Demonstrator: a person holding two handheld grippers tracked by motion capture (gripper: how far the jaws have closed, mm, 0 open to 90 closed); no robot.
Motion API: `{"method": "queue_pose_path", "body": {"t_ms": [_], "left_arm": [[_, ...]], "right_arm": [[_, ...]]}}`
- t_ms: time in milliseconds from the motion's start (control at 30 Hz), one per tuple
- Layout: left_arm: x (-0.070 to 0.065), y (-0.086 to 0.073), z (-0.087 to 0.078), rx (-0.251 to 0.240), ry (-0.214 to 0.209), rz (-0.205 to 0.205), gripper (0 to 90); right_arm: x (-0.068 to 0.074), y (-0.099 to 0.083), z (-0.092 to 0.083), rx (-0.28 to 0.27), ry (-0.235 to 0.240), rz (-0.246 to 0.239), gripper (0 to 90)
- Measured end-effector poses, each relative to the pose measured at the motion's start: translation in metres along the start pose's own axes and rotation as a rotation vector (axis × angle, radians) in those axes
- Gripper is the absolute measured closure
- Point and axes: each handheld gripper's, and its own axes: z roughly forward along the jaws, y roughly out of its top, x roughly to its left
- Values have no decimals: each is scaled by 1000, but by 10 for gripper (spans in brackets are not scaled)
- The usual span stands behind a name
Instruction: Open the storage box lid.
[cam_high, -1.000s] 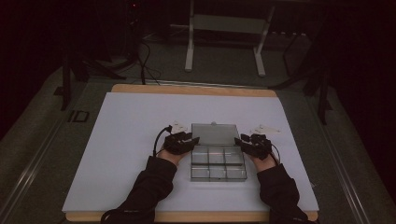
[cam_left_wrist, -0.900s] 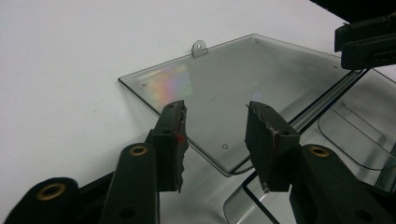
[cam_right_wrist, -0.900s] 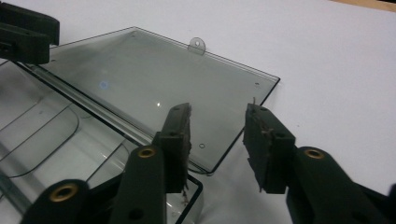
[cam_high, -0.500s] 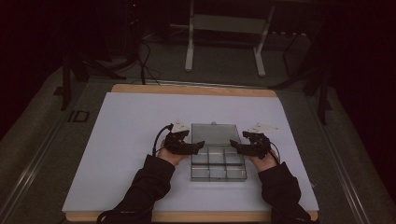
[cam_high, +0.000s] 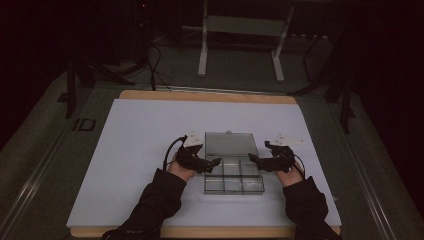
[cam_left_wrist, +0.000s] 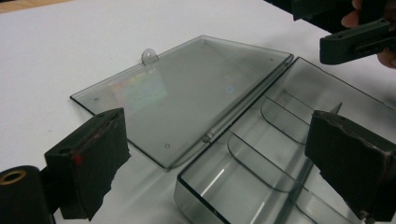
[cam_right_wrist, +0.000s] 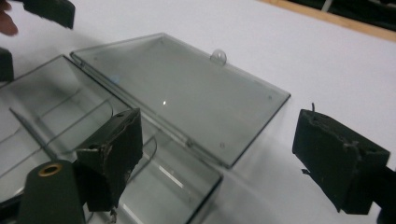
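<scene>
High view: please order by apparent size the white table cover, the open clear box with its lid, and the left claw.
1. White table cover, by far the largest.
2. Open clear box with its lid laid flat.
3. Left claw, smallest.

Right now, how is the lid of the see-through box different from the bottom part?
The lid lies flat on the table, a plain sheet; the bottom part is a tray with walls. The lid has a small round tab at its edge; the bottom part has dividers. Both are clear grey plastic, joined by a hinge.
</scene>
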Motion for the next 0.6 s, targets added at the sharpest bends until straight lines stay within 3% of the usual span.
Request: {"method": "queue_pose_path", "body": {"t_ms": [600], "left_arm": [[-6, -16, -32, 22, -11, 26, 74]], "right_arm": [[-5, -21, -33, 3, -1, -22, 161]]}}
